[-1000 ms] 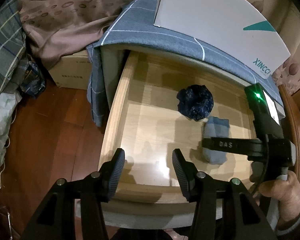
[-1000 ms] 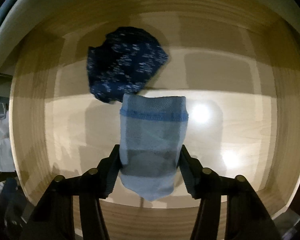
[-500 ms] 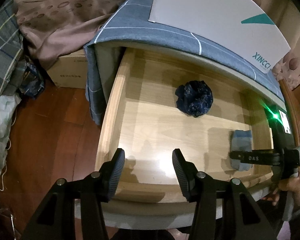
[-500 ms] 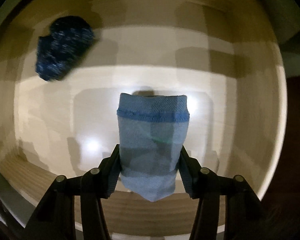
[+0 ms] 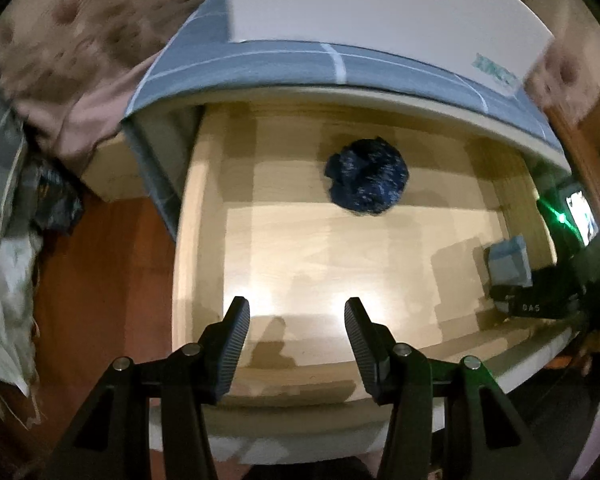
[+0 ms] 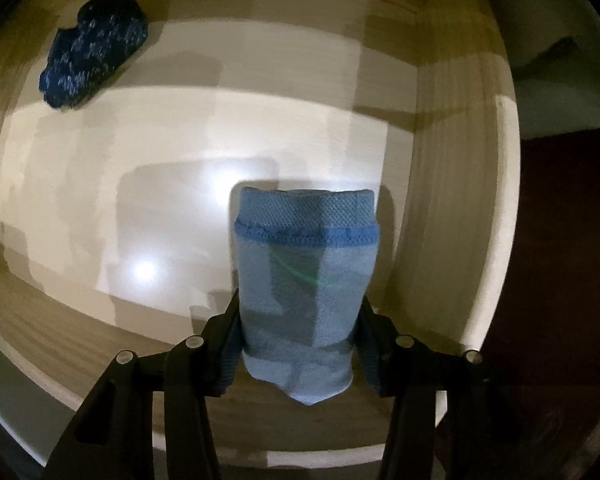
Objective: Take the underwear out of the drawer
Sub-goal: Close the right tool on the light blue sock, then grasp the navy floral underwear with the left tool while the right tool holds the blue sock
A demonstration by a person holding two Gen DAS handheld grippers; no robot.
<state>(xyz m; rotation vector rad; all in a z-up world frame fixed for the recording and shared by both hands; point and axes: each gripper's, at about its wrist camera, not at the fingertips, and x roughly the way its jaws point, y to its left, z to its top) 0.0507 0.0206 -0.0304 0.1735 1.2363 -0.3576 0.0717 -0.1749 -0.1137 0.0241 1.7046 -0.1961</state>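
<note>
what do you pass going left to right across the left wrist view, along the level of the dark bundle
plaid bedding → cardboard box → drawer's left wall → dark blue bundle → light blue folded underwear, right gripper shut on it

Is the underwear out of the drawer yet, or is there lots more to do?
Partly. Done: the drawer is pulled open. In hand: the right hand-held gripper holds the folded light blue piece between its jaws, which have just been closing; it hangs over the drawer's right side, not out yet. Left: the dark blue speckled bundle lies untouched near the back, and the left hand-held gripper is open and empty.
</note>
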